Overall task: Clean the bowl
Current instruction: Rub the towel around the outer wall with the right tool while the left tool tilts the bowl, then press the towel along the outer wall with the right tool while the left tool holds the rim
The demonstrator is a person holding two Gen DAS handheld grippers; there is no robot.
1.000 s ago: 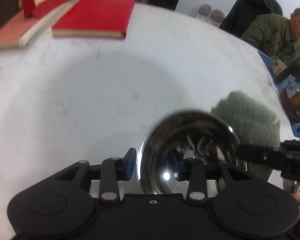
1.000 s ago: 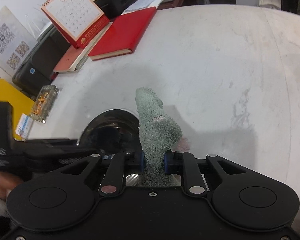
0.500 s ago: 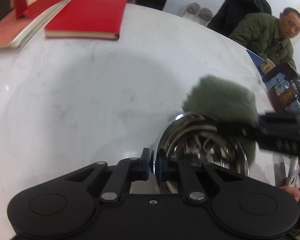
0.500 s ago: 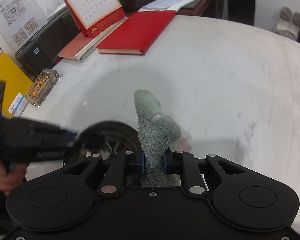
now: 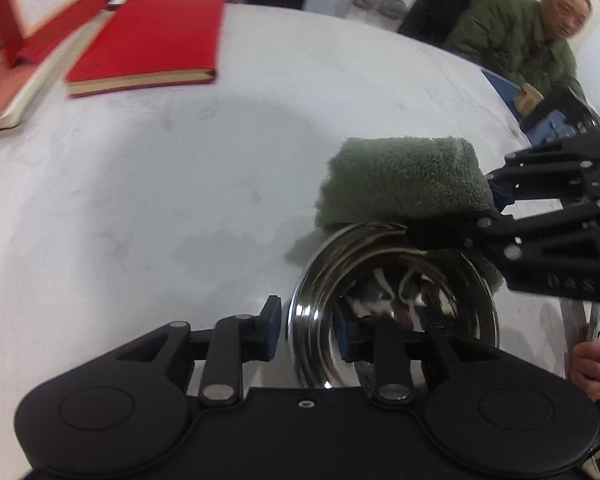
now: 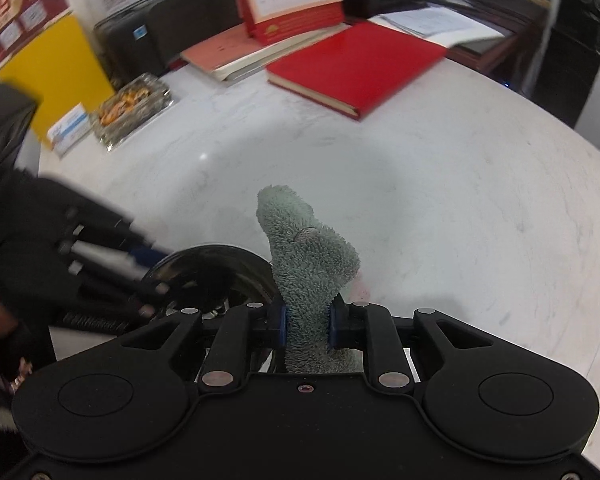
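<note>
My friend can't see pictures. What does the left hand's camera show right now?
The left gripper straddles the near rim of a shiny metal bowl on a white table, its jaws just reopened and not pressing. The right gripper holds a green cloth over the far rim. A red book lies farther back.
</note>
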